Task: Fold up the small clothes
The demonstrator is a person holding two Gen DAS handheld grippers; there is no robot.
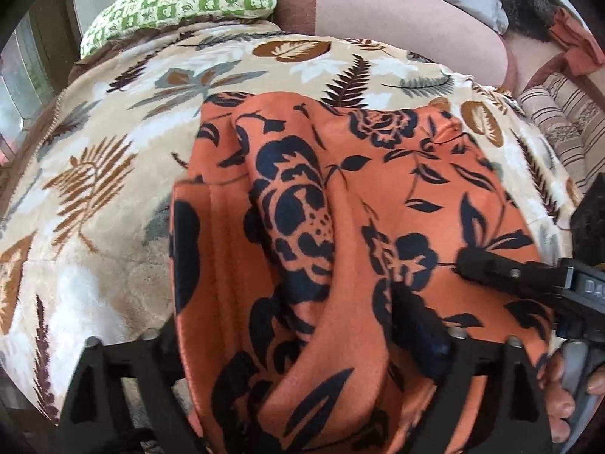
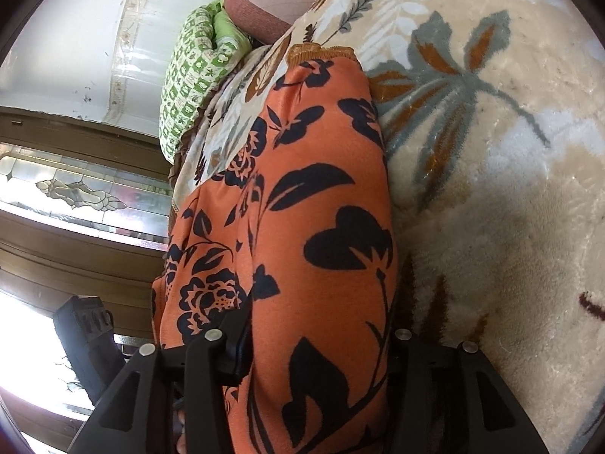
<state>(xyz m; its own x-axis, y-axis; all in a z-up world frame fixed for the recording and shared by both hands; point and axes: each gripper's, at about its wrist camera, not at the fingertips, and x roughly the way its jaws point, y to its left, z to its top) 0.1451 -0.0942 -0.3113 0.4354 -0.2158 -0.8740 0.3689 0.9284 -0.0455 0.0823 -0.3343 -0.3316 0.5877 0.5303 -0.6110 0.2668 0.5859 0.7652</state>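
Garment (image 1: 378,174) of orange cloth with dark flowers, rumpled in long folds on leaf-patterned plush blanket (image 1: 113,151), near green checked pillow (image 1: 181,0). Left gripper (image 1: 302,344) spread wide, straddling the near end of the cloth, squeezing nothing. Right gripper (image 2: 314,336) about half apart, a thick fold bunched between the fingers and filling the gap; cannot tell whether clamped or merely resting there.
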